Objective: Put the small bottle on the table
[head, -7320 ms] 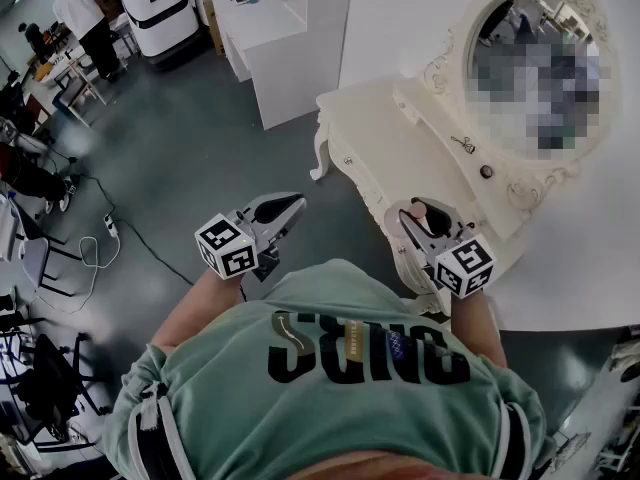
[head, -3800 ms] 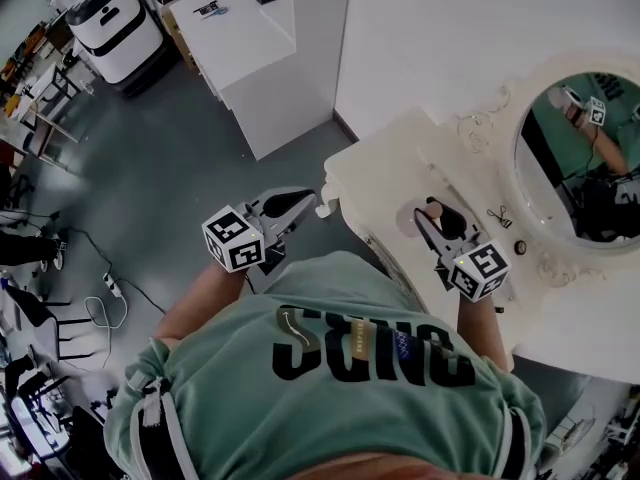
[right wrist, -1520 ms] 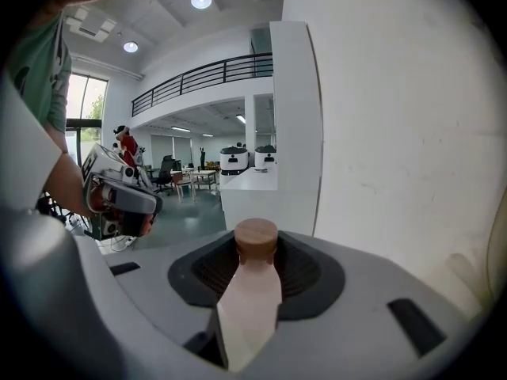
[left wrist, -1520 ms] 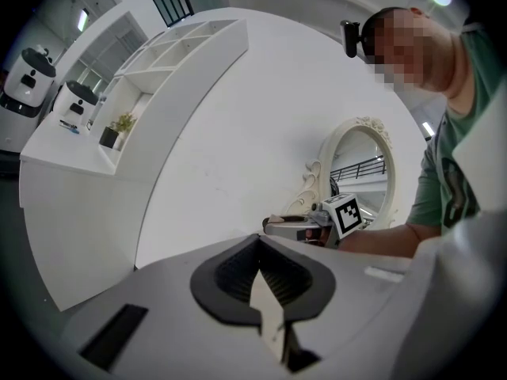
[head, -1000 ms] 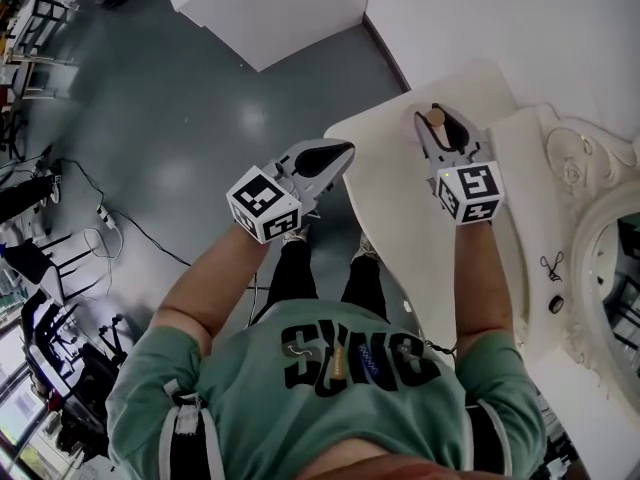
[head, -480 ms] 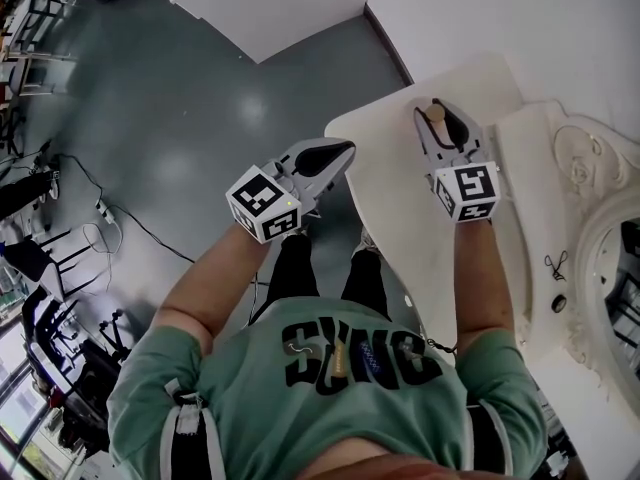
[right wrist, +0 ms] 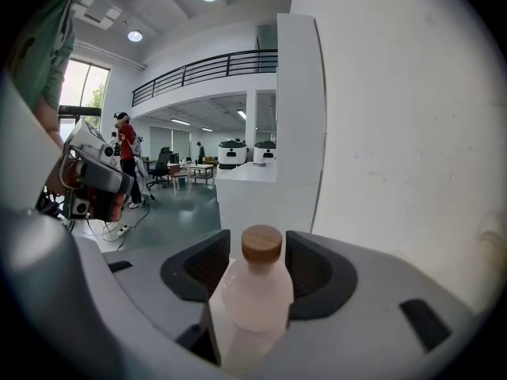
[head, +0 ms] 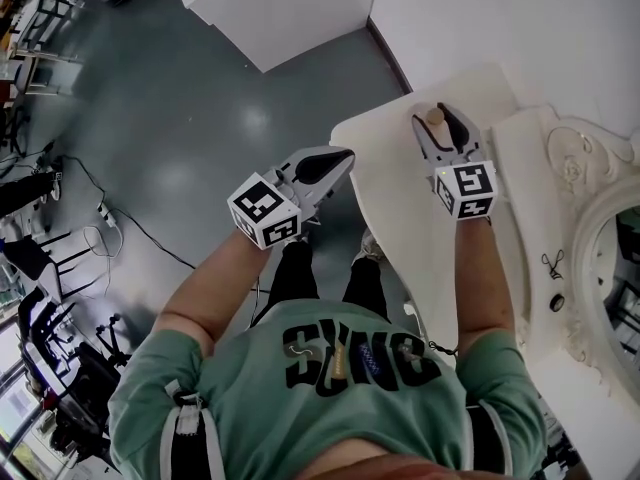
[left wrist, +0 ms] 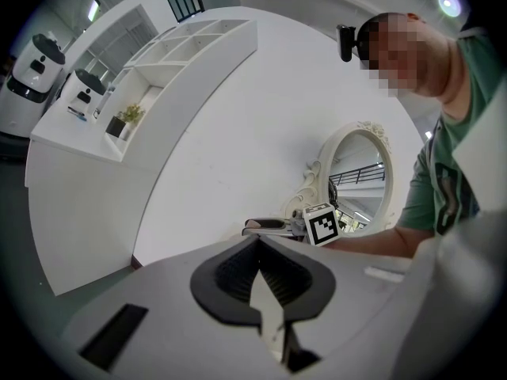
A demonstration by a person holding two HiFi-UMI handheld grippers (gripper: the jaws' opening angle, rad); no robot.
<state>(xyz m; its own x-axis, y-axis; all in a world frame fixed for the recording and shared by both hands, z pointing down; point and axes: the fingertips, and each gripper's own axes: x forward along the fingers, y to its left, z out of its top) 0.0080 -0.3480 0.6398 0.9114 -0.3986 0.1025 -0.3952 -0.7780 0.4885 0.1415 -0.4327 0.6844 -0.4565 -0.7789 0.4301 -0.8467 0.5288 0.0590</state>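
Note:
A small pale pink bottle point(head: 434, 116) with a wooden cap stands upright near the far corner of the white dressing table point(head: 390, 178). My right gripper point(head: 434, 120) straddles it, and its jaws are opening. In the right gripper view the bottle point(right wrist: 255, 295) sits between the dark pads point(right wrist: 310, 269), which stand off its neck on both sides. My left gripper point(head: 335, 158) hovers over the floor to the left of the table. Its jaws meet, with nothing in them point(left wrist: 257, 248).
An ornate oval mirror point(head: 612, 268) rises at the table's right side, with small dark items point(head: 556, 303) on the ledge before it. A white cabinet point(head: 270, 8) stands beyond the table. Cables and chairs point(head: 60, 228) lie on the grey floor at left.
The right gripper carried the bottle from beside the mirror to the table's far corner. In the last half second its jaws have spread apart around the bottle. The left gripper has barely moved.

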